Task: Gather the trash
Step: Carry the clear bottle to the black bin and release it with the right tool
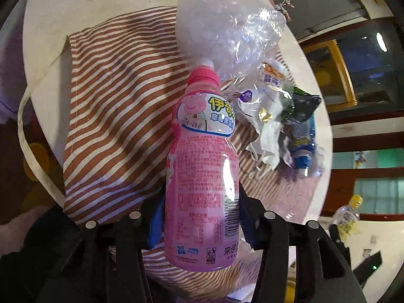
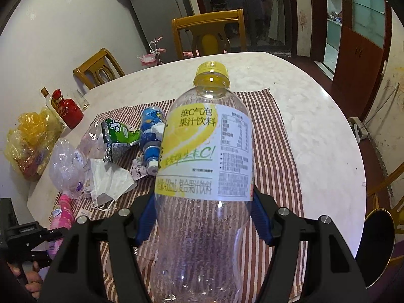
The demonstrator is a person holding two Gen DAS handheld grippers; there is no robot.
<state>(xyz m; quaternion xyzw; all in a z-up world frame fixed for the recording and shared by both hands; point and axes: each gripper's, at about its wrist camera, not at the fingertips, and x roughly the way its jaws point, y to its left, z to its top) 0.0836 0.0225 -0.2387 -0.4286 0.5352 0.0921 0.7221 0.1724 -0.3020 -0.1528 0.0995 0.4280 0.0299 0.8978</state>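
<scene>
My left gripper (image 1: 200,217) is shut on a pink Peppa Pig drink bottle (image 1: 199,166), held above the striped cloth (image 1: 113,106). My right gripper (image 2: 202,214) is shut on a clear bottle with a yellow cap and label (image 2: 204,151). On the cloth lie a crumpled clear plastic bag (image 1: 227,25), a white face mask (image 2: 111,181), a green wrapper (image 2: 118,133) and a blue bottle (image 2: 151,136). The pink bottle and the left gripper also show in the right wrist view (image 2: 61,214).
The round white table (image 2: 315,116) carries a red bottle (image 2: 67,108) and a yellow bag (image 2: 27,139) at its left edge. Wooden chairs (image 2: 209,32) stand behind it. A dark round object (image 2: 378,247) sits off the table's right side.
</scene>
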